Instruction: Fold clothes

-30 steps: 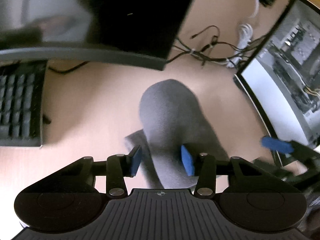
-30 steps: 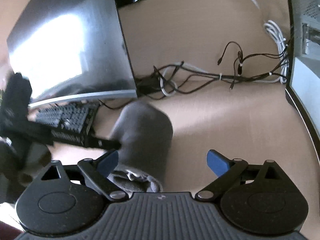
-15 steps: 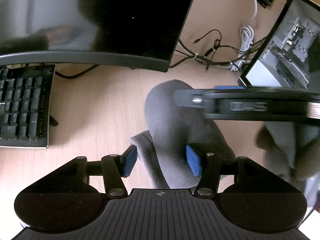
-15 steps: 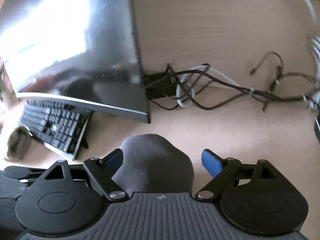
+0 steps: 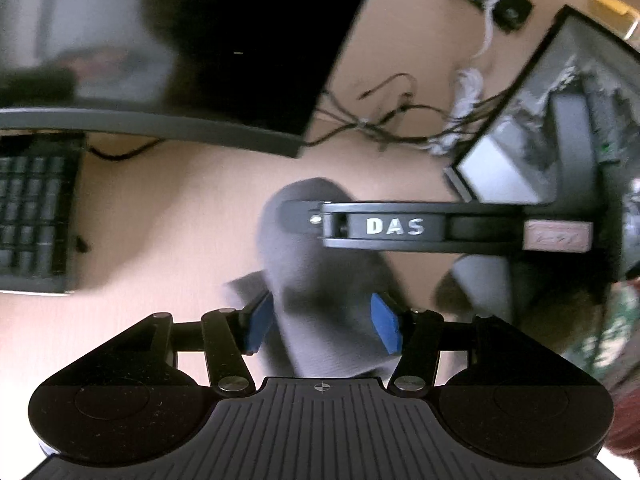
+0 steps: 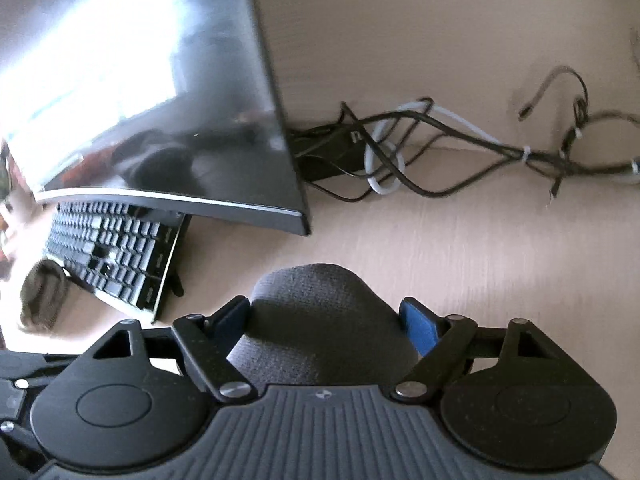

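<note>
Pale wood-grain tabletop [image 6: 460, 248] carries a grey sock [image 6: 320, 320], which lies between the spread blue pads of the right tool [image 6: 326, 320]; the left tool [image 5: 322, 322] likewise stands apart around the sock [image 5: 316, 280]. Beyond sit a curved monitor [image 6: 160, 100], a black keyboard [image 6: 116, 256] and tangled cables [image 6: 440, 152]. White letters "DAS" [image 5: 394, 226] mark the right tool's side.
</note>
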The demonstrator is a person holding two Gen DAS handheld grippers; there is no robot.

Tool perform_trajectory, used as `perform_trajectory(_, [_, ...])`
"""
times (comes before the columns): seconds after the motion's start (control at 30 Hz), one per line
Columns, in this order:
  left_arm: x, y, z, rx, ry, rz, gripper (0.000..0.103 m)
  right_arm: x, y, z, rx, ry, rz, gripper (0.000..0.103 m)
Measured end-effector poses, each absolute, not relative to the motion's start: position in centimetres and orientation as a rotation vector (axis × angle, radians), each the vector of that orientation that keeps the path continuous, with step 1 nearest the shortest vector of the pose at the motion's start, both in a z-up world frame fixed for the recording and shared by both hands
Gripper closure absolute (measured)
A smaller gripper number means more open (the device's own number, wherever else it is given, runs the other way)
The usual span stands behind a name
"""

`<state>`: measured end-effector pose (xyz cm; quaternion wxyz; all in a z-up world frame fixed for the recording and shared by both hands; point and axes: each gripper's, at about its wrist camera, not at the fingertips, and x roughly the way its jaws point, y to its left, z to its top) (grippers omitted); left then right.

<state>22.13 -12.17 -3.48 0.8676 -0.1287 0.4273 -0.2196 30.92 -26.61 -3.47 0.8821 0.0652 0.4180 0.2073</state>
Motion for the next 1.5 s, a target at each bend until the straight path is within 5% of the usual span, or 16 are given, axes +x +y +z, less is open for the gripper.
perform_trajectory(0.2, [23.9, -14.6, -4.4, -0.24, 0.93, -0.496, 0.034, 30.0, -29.3, -4.1, 0.238, 0.867, 0.435, 0.02])
perform_trajectory(0.47, [23.4, -14.7, -2.5, -0.253, 0.923, -0.542, 0.083, 27.2, -35.4, -4.3, 0.5, 0.785, 0.329, 0.017])
perform_trajectory(0.63, [20.5, -14.1, -1.7, -0.188, 0.914, -0.578, 0.094, 24.8, -36.4, -3.8, 0.516, 0.749, 0.326, 0.017])
perform_trajectory(0.8, [20.5, -12.3, -5.0, -0.185, 1.023, -0.45, 0.094, 22.3, -34.5, -3.4, 0.436, 0.776, 0.386, 0.039])
perform_trajectory(0.87, [20.5, -11.1, -5.8, -0.221, 1.048, -0.421, 0.094, 21.8, -33.5, -3.8, 0.396, 0.81, 0.375, 0.061])
perform_trajectory(1.23, [21.3, -5.3, -3.6, -0.367, 0.958, -0.305, 0.056, 21.9, -22.9, -3.3, 0.097, 0.79, 0.553, 0.051])
perform_trajectory(1.37, [22.9, -4.4, -2.3, -0.413, 0.907, -0.292, 0.046, 20.0, -18.1, -3.8, -0.158, 0.728, 0.574, 0.032])
perform_trajectory(1.43, [23.6, -5.6, -1.6, -0.372, 0.889, -0.341, 0.026, 19.0, -16.2, -4.4, -0.28, 0.686, 0.598, 0.031])
perform_trajectory(1.5, [24.5, -7.2, -1.8, -0.301, 0.9, -0.355, 0.022, 18.2, -15.0, -4.7, -0.354, 0.653, 0.634, 0.031])
